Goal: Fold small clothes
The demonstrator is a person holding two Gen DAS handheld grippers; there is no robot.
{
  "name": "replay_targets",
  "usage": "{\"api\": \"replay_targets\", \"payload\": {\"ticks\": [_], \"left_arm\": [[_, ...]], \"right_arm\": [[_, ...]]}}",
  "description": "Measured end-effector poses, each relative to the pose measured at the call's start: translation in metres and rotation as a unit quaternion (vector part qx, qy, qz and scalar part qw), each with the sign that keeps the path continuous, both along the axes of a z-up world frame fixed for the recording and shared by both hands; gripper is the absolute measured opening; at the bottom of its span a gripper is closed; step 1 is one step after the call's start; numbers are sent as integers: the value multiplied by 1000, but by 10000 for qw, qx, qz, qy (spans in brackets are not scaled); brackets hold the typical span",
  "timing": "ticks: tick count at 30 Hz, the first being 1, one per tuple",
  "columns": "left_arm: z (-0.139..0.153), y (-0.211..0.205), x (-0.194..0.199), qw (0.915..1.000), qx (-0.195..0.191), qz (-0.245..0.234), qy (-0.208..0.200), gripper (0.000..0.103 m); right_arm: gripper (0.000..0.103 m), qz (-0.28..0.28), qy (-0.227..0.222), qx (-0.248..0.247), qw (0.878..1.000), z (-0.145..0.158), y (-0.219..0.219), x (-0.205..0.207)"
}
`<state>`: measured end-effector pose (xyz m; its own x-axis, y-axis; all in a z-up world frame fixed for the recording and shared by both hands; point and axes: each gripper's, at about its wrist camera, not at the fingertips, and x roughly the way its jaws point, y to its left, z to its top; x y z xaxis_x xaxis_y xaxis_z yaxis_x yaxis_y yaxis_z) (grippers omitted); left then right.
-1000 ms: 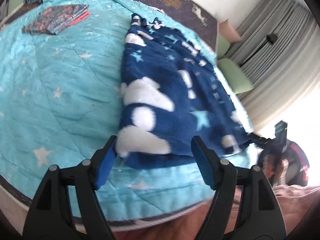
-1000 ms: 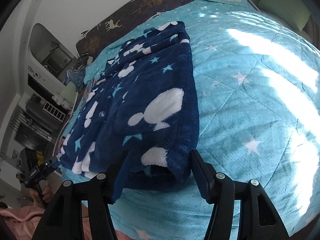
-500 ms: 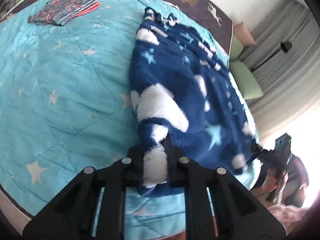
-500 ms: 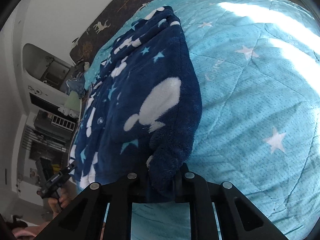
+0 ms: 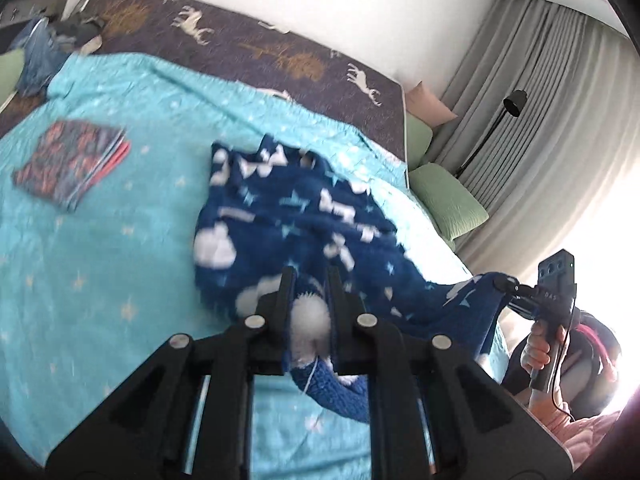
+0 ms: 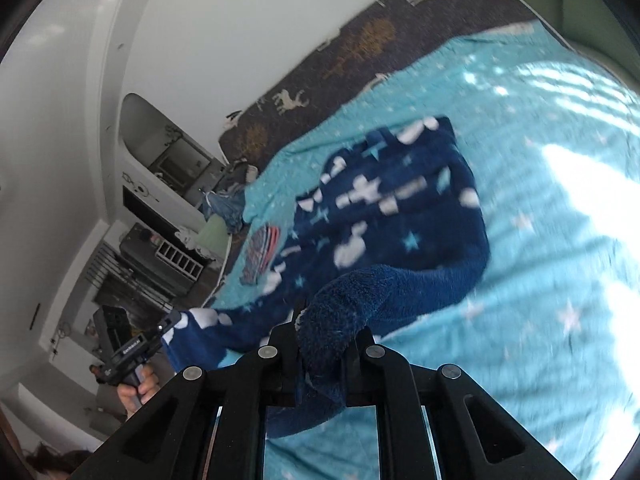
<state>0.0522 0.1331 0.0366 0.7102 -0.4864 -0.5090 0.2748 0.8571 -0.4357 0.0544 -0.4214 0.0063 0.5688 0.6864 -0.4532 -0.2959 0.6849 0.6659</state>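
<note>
A fleecy navy garment (image 5: 288,216) with white clouds and pale stars lies on the turquoise star quilt (image 5: 100,264). Its near hem hangs lifted off the bed between both grippers. My left gripper (image 5: 310,280) is shut on one near corner, white fleece bunched between its fingers. My right gripper (image 6: 324,312) is shut on the other near corner, dark fleece (image 6: 344,300) bulging over its fingers. Each wrist view shows the other gripper off to the side, a hand (image 5: 538,354) around its handle, the hem (image 6: 208,332) stretched to it.
A folded red-and-blue patterned cloth (image 5: 68,160) lies at the quilt's left side. A dark headboard band with deer (image 5: 280,48) runs along the far edge, with denim clothes (image 5: 38,60) at its left end. Green cushions (image 5: 448,200), a floor lamp (image 5: 512,104) and grey curtains stand to the right.
Both grippers went from open around the near hem to shut on its corners. Both have since risen, lifting the hem off the quilt so it hangs stretched between them.
</note>
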Motion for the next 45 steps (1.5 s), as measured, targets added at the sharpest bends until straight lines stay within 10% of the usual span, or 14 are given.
{"api": "replay_targets", "payload": {"ticks": [12,15,18,23,29,36,39,40,45], "left_arm": [[70,-12,123,9986,222,147,-462,10],[50,-9,132,9994,274,109,-173,15],[13,-5,107,9966,816,5,-103,47],[-65,5,48,9843,1595,83,758,51],[-99,-4,-21,9888,558,-565,1265,51],[-139,-59,-47,9708,-237,-1421,1920,60],[-149,-68,-31,9759,-530,-1137,1788,47],[-150,-68,-24,9770,-620,-950,1805,12],[-108,-69,-28,9875,-199,-807,1342,12]], "right_arm": [[11,-236,-289,47,9993,61,14,138],[11,-326,-10,98,9994,50,15,175],[11,-253,168,-121,9995,26,15,174],[11,-298,353,-316,9984,-5,-3,143],[11,-260,336,-493,9979,-9,-4,108],[12,-252,127,-673,9973,-3,4,76],[12,-230,90,-709,9972,-4,9,67],[12,-226,78,-712,9972,-4,10,64],[12,-260,10,-641,9976,2,9,53]]}}
